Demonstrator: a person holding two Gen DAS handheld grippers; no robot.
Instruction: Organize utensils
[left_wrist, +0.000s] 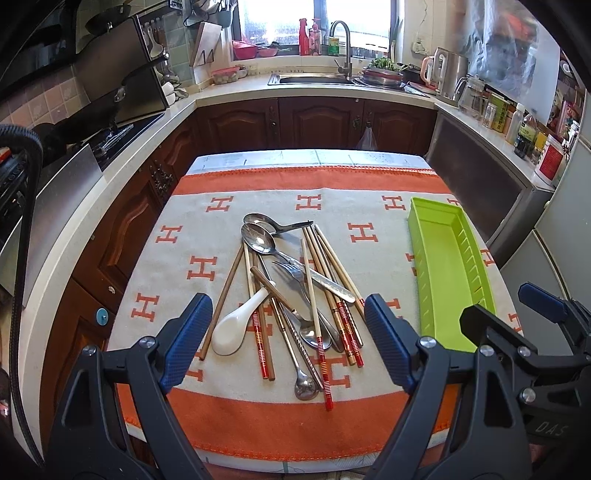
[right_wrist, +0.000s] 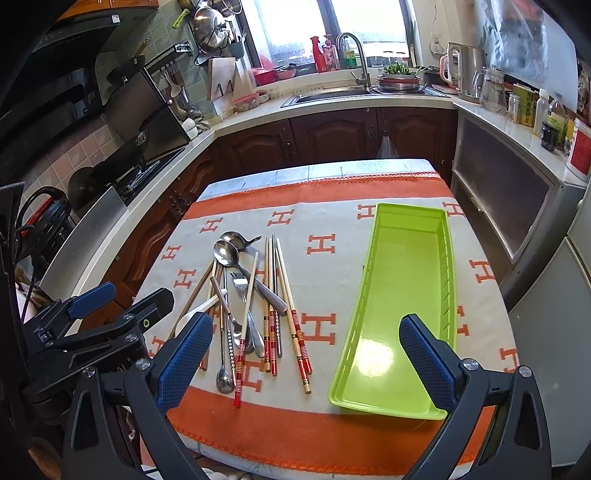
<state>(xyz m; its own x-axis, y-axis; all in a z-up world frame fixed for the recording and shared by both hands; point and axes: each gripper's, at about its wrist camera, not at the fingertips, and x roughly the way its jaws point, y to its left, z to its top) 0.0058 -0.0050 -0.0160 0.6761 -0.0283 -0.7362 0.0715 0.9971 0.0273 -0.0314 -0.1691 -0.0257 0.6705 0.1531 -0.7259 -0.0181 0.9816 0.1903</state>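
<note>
A jumbled pile of utensils lies mid-table: two metal spoons (left_wrist: 258, 240), a fork (left_wrist: 291, 271), a white ceramic spoon (left_wrist: 232, 328), a slim long-handled spoon (left_wrist: 306, 387) and several chopsticks (left_wrist: 321, 354), some with red bands. The same pile (right_wrist: 247, 306) shows left of centre in the right wrist view. An empty lime-green tray (right_wrist: 402, 295) lies lengthwise on the right (left_wrist: 443, 266). My left gripper (left_wrist: 288, 314) hovers open over the near end of the pile, holding nothing. Over the tray's near end my right gripper (right_wrist: 306, 328) is open and empty.
The table carries an orange and beige cloth (left_wrist: 295, 417) with H marks; its edges drop off on all sides. Dark wooden cabinets and a counter with a sink (left_wrist: 314, 77) run behind, a stove (left_wrist: 110, 136) stands left, a grey cabinet (right_wrist: 509, 192) right.
</note>
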